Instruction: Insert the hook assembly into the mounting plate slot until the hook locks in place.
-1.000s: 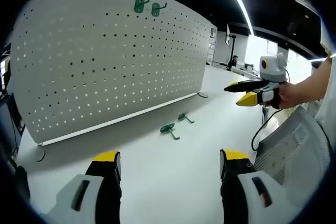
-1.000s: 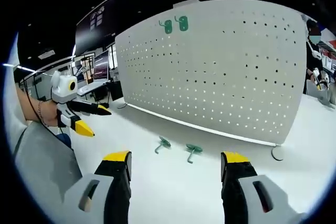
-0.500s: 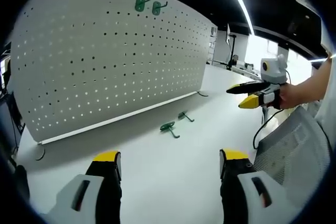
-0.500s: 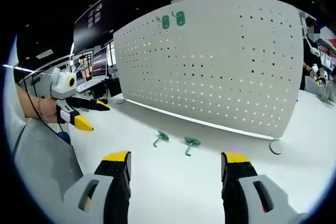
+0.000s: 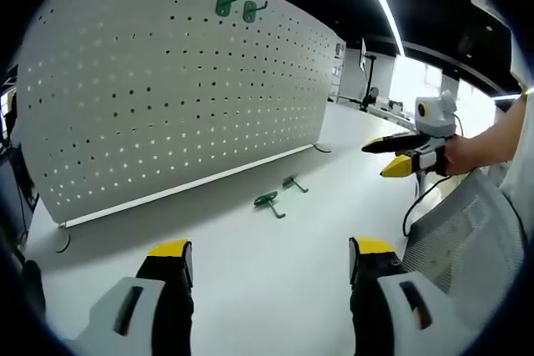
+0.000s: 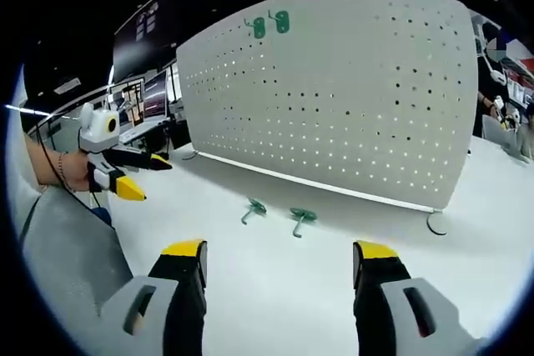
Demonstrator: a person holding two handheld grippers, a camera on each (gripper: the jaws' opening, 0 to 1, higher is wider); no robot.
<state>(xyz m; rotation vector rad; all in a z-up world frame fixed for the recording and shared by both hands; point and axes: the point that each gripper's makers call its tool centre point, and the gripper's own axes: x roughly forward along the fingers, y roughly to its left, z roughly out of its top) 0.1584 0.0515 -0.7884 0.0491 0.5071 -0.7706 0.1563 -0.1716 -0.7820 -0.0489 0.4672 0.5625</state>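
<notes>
A white pegboard [image 5: 167,89] [image 6: 350,89] stands upright on the white table, with two green hooks [image 5: 235,7] [image 6: 269,24] hung near its top. Two more green hooks lie loose on the table in front of it [image 5: 267,202] [image 5: 292,183] [image 6: 302,217] [image 6: 253,208]. My left gripper [image 5: 271,260] is open and empty, well short of the loose hooks. My right gripper [image 6: 279,264] is open and empty too, also back from them. Each gripper appears in the other's view, held in a hand: the right gripper [image 5: 399,154], the left gripper [image 6: 133,174].
The pegboard rests on small feet [image 5: 60,243] [image 6: 435,224]. A grey sleeve [image 5: 467,239] [image 6: 67,264] fills the near side. Desks and monitors [image 6: 146,102] stand beyond the table. Bare white tabletop [image 5: 267,281] lies between my jaws and the hooks.
Both views shifted slightly as the hands drifted. The right gripper sits a little lower and further right in the left view. Hooks and pegboard stay put.
</notes>
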